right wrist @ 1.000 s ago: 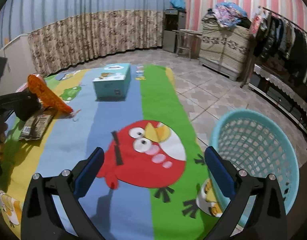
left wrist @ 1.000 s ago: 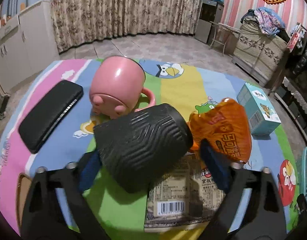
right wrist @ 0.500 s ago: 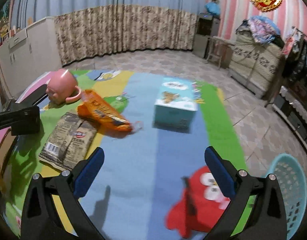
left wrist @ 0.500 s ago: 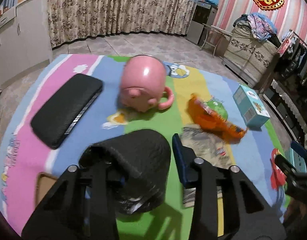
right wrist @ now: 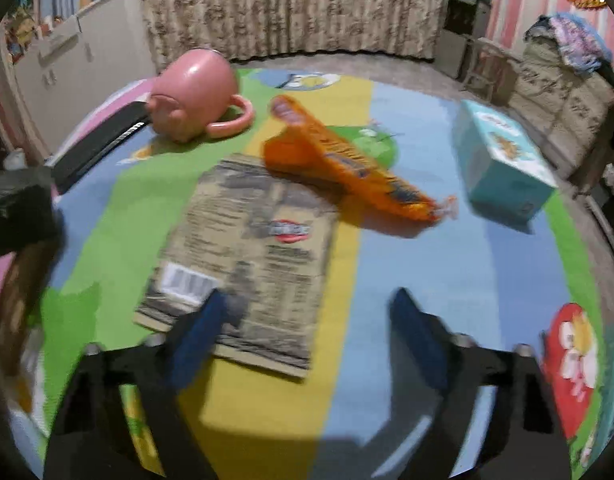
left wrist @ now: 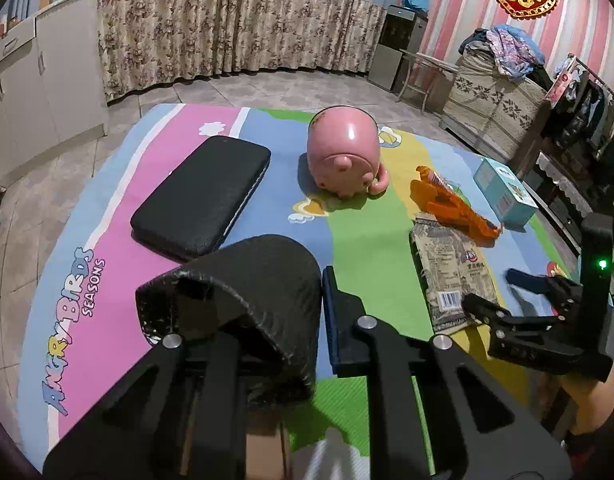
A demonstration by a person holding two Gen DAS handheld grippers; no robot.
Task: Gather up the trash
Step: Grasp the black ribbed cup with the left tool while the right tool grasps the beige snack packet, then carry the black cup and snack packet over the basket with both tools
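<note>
A smooth printed play mat (left wrist: 107,272) with a faint woven emboss is laid over dull stone-like floor tiles (left wrist: 35,184). The black cup (left wrist: 243,280) is seen to be matt and ribbed, its rim looking rough. The pink mug (left wrist: 343,152) is glazed and glossy, with a bright highlight on its rounded side. The black case (left wrist: 203,196) is finished in a grainy, leather-like texture. The orange wrapper (right wrist: 347,164) is made of shiny crinkled film, and the brown packet (right wrist: 251,248) of flatter printed foil. The teal box (right wrist: 503,168) appears to be smooth cardboard. Matt black plastic is used for the gripper fingers (right wrist: 195,340), with blue pads.
</note>
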